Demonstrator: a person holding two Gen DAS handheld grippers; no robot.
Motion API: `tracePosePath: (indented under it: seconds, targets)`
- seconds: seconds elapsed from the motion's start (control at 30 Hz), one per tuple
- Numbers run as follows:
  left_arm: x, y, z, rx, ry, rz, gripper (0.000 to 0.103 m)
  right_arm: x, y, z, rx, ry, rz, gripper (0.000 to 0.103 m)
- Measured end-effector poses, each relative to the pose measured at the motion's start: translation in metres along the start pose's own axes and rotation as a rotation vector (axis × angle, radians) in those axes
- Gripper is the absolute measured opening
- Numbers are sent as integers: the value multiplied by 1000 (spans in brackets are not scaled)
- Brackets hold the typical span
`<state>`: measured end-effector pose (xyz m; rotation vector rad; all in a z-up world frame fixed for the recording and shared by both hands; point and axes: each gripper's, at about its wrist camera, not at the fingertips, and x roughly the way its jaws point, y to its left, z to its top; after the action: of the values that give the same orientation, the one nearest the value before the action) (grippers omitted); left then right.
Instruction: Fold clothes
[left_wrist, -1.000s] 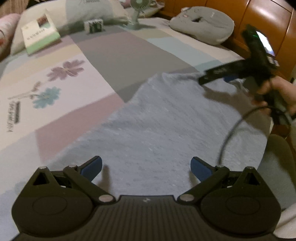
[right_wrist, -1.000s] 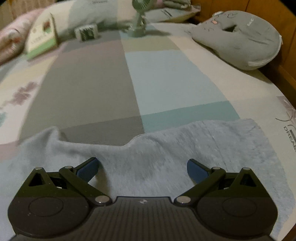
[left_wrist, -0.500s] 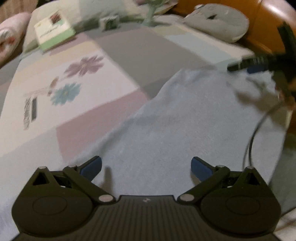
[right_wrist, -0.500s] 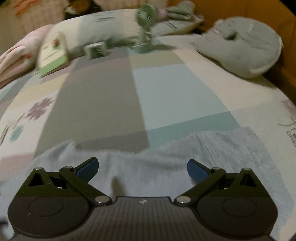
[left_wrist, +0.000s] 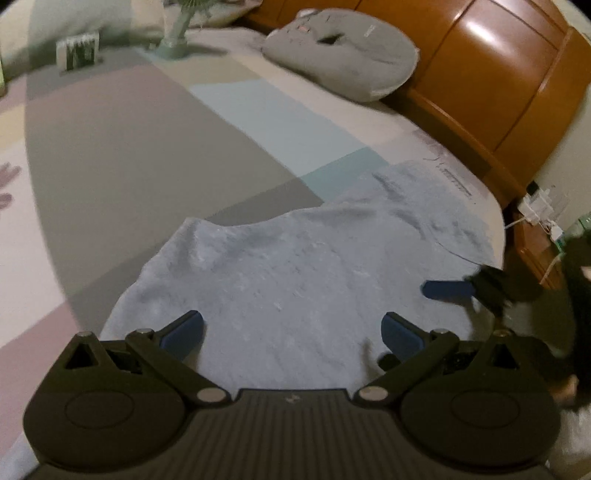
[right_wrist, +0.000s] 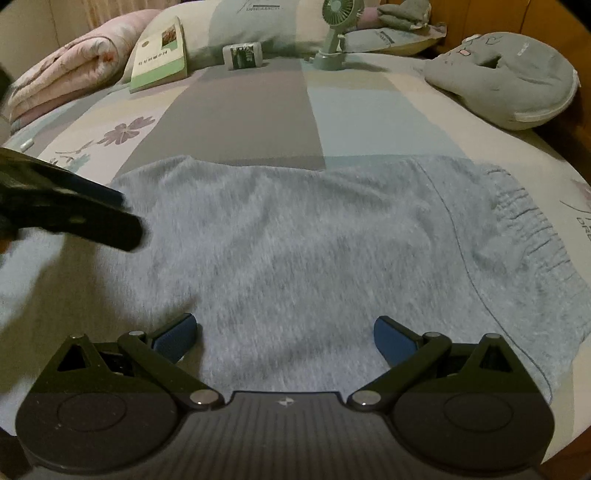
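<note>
Fabric of the grey garment (right_wrist: 295, 236) may bunch at 3 o'clock if your released left gripper (left_wrist: 291, 330) and right gripper (right_wrist: 284, 334) pinch unevenly.

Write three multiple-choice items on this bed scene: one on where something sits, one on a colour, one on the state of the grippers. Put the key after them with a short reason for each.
1. Where does the grey garment lie?
A. Hanging from the headboard
B. Spread flat on the patchwork bedspread
C. Rolled up on the pillow

2. What colour is the small fan at the far end of the bed?
A. Green
B. Red
C. Black

3. How do the left gripper and right gripper stand?
A. Both shut on the garment
B. Left shut, right open
C. Both open, holding nothing

Key: 1 B, the cloth is laid out across the bedspread's coloured blocks. 2 A, its head and stand are pale green. 3 C, each pair of blue pads is wide apart with the garment showing between them.
</note>
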<state>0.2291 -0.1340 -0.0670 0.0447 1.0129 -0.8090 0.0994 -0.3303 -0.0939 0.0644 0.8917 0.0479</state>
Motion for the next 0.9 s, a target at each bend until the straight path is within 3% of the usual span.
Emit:
tracePosePath:
  seconds: [0.13,0.23,0.33,0.47,0.53,0.9]
  targets:
    - [11,7,12,-44,-2,76,102,3,0,0,10,-19,-3,103]
    - [-3,-15,14,22,-38,127,101,3,1,-3,-9,-34,-16,103]
    - [-16,-40,6,106,-49,85,102,3,2,-5,-11,-48,-20,103]
    - [-9,-50,-15,87,-6,31,102,4,1,-5,-14,-60,-17,103]
    - [3,-45,-25,28,45,65,102,4,2,-6,-20,-60,-18,103]
    - [-35,-54,-42,42,6,134,102,3,0,-8,-17,-67,-11,103]
